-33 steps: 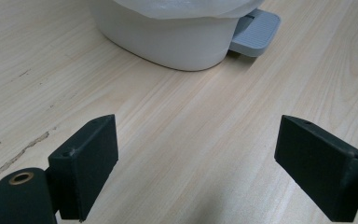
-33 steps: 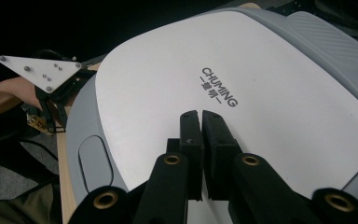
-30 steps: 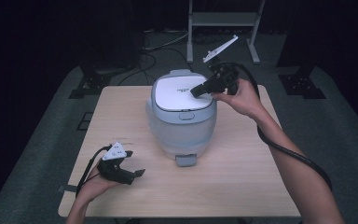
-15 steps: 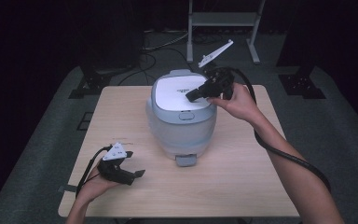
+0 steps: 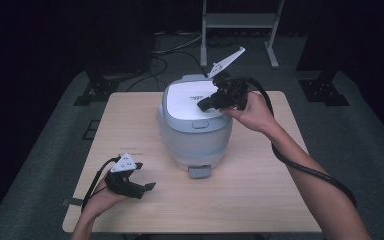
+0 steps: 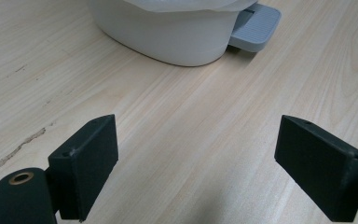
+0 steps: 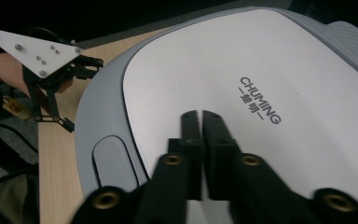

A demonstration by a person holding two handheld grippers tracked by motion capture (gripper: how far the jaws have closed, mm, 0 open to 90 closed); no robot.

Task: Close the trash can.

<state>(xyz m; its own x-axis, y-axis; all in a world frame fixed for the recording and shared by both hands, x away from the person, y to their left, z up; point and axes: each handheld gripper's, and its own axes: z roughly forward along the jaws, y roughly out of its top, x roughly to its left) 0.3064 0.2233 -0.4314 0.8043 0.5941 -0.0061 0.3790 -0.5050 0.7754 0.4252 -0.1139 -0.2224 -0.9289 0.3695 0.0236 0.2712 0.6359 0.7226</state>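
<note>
Item: pale grey domed plastic rice cooker (image 5: pixel 194 125) on wooden counter (image 5: pixel 260 195). Right tool (image 5: pixel 205 104), pressed together, is lifting off lid; left tool (image 5: pixel 147 187) resting spread, unmoved.

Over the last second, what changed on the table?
The right gripper, jaws shut on nothing, lifted slightly off the bin's lid, its rear tipping up and back. The left gripper stayed open near the table front-left corner; the pedal bin hasn't moved, lid closed.
</note>
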